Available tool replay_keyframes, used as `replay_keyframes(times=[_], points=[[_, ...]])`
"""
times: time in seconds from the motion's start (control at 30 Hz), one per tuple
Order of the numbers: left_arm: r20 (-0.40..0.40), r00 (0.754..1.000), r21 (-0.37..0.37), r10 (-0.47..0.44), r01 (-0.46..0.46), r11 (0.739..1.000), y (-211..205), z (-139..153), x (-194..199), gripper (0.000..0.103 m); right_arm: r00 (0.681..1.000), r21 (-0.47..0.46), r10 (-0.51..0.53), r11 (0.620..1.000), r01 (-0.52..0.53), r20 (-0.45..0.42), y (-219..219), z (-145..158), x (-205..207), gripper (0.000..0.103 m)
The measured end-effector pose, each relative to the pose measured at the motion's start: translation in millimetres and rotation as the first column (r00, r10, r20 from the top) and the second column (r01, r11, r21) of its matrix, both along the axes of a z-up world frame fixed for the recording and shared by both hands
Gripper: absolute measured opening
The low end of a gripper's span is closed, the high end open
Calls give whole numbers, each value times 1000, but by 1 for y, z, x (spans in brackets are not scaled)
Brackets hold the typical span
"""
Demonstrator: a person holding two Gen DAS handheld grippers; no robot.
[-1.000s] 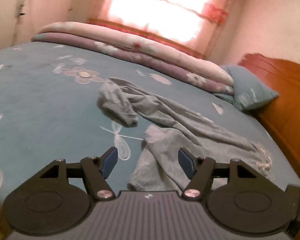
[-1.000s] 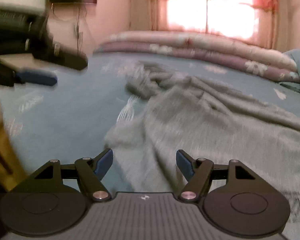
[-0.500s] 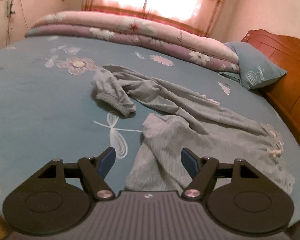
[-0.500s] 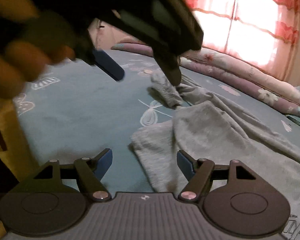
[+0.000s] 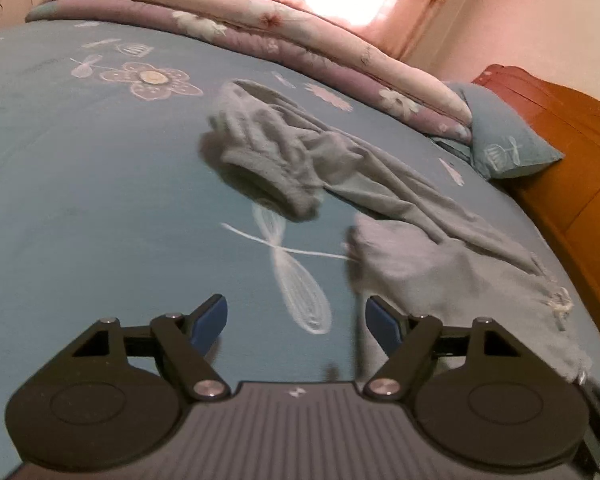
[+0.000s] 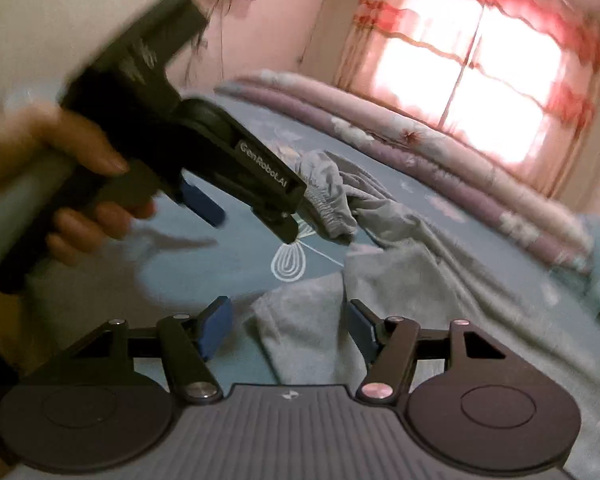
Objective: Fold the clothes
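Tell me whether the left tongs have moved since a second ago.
Yes. The left tongs have closed in on the bed: the dragonfly print, earlier well ahead, now lies between their open, empty jaws, which have just been opening.

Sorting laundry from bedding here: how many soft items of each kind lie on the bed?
Crumpled grey knit garment: 1
Folded floral quilts, pink over purple: 2
Teal embroidered pillow: 1
Total: 4, all on the teal flowered bedsheet.

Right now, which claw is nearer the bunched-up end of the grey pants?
The left claw. It hangs open over the sheet just short of the bunched end. The right claw is open farther back, over the nearer pant leg.
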State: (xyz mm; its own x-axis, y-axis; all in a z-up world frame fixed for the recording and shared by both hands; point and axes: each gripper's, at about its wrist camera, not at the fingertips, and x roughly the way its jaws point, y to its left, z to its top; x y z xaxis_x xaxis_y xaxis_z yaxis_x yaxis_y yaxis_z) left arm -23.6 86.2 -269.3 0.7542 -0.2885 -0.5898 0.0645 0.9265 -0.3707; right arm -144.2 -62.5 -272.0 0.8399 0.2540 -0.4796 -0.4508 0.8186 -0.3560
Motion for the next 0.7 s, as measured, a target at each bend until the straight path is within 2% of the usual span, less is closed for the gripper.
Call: replay_keyframes(times=[0.07, 0.17, 0.23, 0.3, 0.33, 0.4, 0.53, 0.63, 0.7], points=[[37, 999, 13, 0, 0, 1000, 7, -2, -2, 77, 999, -79, -47, 996, 48, 5, 23, -6, 14, 68], [54, 998, 8, 28, -28, 1000, 13, -5, -1, 77, 990, -125, -142, 982, 138, -22, 43, -22, 31, 68], [83, 996, 18, 41, -43, 999, 13, -4, -2, 77, 979, -168, -205, 964, 205, 14, 50, -31, 38, 68], [106, 994, 27, 28, -31, 999, 12, -1, -3, 78, 971, -213, -231, 948, 238, 57, 54, -37, 39, 62], [115, 993, 26, 17, -21, 999, 12, 0, -4, 80, 970, -236, -234, 941, 242, 65, 54, -38, 38, 42], [131, 991, 10, 6, -7, 1000, 13, 2, -7, 83, 962, -267, -266, 925, 271, 56, 50, -39, 38, 9], [124, 992, -24, 19, -16, 1000, 13, 1, -6, 83, 946, -178, -322, 930, 321, 22, 17, -12, 28, 8], [78, 997, -58, 28, -24, 998, 14, -4, -2, 83, 920, -115, -392, 914, 389, -5, -13, 8, 26, 8], [31, 999, -81, 42, -39, 996, 15, -7, 1, 83, 893, -51, -447, 894, 445, -53, -40, 17, 29, 8]])
